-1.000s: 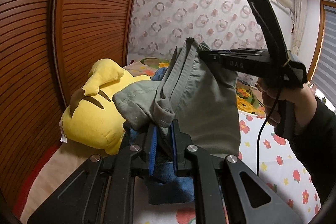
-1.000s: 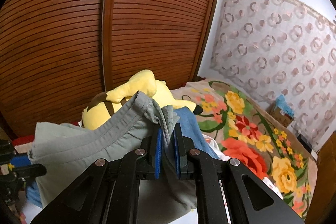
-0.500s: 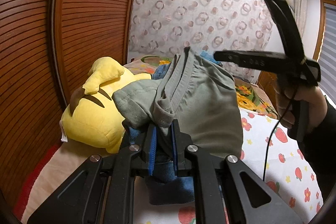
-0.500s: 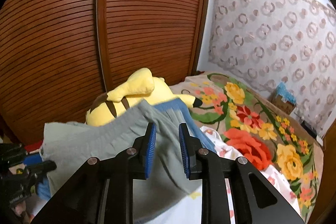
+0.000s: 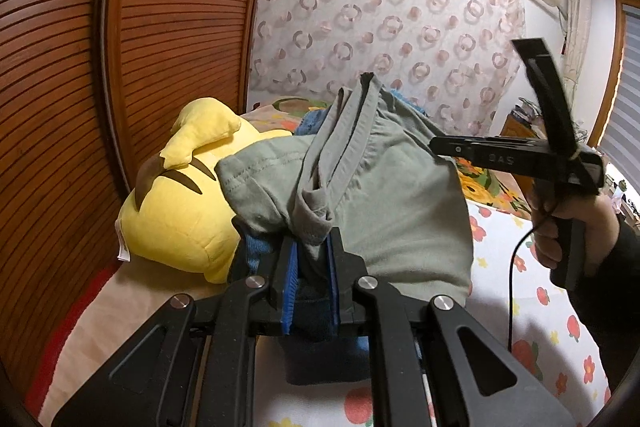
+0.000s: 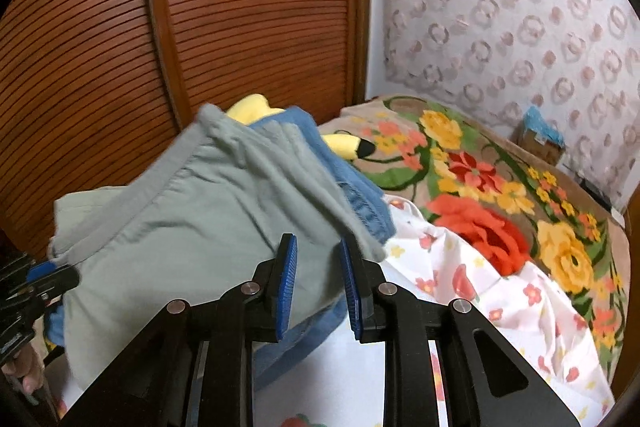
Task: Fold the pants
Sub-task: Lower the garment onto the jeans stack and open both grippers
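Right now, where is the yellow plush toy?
In the left wrist view the yellow plush toy lies on the bed at left, beside the wooden door, behind the green pants.

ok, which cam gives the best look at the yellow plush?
Left wrist: the yellow plush shows nearly whole, lying beside the green pants. Right wrist shows only its yellow top and a black-tipped ear behind the pants.

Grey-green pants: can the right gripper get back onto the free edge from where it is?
Probably yes. The right gripper is open, nothing between its pads, and the grey-green pants hang just ahead, unobstructed, while the left gripper pinches the other corner.
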A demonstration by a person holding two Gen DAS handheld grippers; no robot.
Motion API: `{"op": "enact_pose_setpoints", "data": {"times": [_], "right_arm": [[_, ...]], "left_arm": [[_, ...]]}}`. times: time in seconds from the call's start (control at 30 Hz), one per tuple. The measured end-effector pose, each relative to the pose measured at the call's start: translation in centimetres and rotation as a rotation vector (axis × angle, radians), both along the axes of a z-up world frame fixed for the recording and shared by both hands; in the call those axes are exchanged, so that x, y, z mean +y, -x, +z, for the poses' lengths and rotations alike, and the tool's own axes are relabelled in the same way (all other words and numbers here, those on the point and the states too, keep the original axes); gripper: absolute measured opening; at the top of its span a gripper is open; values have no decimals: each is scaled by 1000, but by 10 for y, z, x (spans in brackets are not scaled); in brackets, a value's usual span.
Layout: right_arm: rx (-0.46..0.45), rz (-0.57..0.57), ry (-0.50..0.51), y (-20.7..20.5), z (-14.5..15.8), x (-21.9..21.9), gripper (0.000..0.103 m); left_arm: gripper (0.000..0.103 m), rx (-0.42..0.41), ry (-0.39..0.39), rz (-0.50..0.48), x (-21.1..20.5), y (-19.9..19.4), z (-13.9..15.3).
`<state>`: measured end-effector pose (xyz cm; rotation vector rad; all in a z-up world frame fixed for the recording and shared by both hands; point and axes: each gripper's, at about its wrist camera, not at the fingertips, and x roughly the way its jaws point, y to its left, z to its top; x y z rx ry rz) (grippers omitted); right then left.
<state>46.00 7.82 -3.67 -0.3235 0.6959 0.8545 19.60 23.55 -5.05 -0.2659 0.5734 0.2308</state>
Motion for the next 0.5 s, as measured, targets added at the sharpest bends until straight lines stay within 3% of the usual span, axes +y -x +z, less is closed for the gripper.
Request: {"op": "enact_pose_setpoints", "data": {"times": [0.07,0.5], "right_arm": [[-4,-57,3,-4,1,-1,23],[-6,-32,-59,45,17,-18,23]], "left_arm": [[14,1,-13,-3,-1,2,3],[15,20,-61,-1,-10,17,15]]}}
